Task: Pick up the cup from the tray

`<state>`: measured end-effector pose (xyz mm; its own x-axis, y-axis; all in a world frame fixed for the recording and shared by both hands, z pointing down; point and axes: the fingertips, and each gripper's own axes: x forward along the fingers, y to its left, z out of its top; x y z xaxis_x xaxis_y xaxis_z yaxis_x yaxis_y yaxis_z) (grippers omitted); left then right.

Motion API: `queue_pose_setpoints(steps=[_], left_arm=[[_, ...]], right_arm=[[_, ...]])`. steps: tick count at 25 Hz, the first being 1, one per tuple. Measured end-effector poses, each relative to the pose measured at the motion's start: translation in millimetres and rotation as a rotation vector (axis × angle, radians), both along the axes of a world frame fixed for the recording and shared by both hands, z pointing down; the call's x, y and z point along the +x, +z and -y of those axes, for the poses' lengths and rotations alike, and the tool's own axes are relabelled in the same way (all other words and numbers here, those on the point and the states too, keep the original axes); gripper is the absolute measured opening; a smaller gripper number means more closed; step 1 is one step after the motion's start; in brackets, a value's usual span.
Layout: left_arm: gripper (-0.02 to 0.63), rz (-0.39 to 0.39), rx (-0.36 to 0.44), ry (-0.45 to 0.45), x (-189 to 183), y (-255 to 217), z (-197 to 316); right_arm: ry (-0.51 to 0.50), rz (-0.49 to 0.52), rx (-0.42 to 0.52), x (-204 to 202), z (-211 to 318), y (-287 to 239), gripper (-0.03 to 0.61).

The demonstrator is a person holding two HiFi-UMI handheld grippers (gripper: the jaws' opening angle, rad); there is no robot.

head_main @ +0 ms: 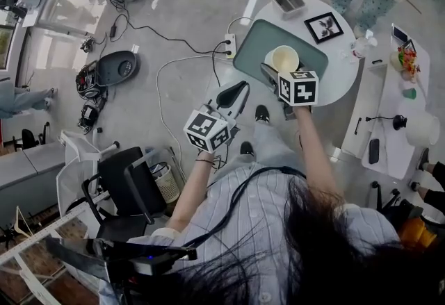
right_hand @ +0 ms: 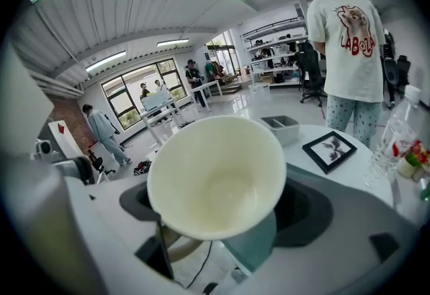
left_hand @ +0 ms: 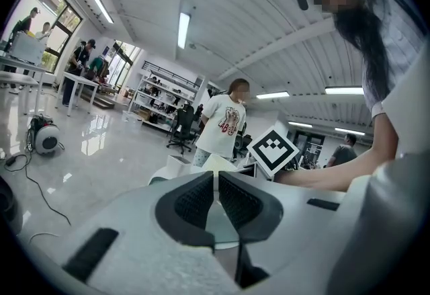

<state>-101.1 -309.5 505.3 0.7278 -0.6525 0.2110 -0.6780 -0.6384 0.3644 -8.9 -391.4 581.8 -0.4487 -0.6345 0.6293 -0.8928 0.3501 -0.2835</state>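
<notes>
Clearly the right gripper (right_hand: 218, 209) has its jaws closed on the cup (right_hand: 216, 173), pressing on its lower wall from both sides. The cream cup is tipped so that its open mouth faces the gripper's camera. In the head view the right gripper (head_main: 272, 71) reaches forward at the end of the person's outstretched arm. There the cup (head_main: 284, 58) sits at its tip, over the near part of the teal tray (head_main: 252, 43). Whether the cup's base touches the tray cannot be told. In the right gripper view a piece of the tray (right_hand: 254, 244) shows just below the cup.

The left gripper (left_hand: 216, 183) has its jaws pressed together with nothing between them. In the head view the left gripper (head_main: 238, 88) is held over the floor, off the table's near edge, to the left of the right one.

The tray lies on a round white table (head_main: 344, 78). A black picture frame (head_main: 323, 26) lies just beside the tray's far right corner, and a grey container (head_main: 288, 2) stands near the table's far edge. A clear bottle (right_hand: 393, 142) stands to the right of the frame. A person in a white printed shirt (right_hand: 349, 38) stands beyond the table. Cables (head_main: 163, 36) trail across the floor to the left.
</notes>
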Motion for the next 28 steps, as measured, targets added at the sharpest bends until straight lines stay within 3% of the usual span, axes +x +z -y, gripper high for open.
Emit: queue_pose_setpoints(steps=[28], left_arm=[[0.032,-0.015,0.053,-0.03,-38,-14,-155]], right_arm=[[-0.068,0.038,0.051,-54,-178,-51,0.433]])
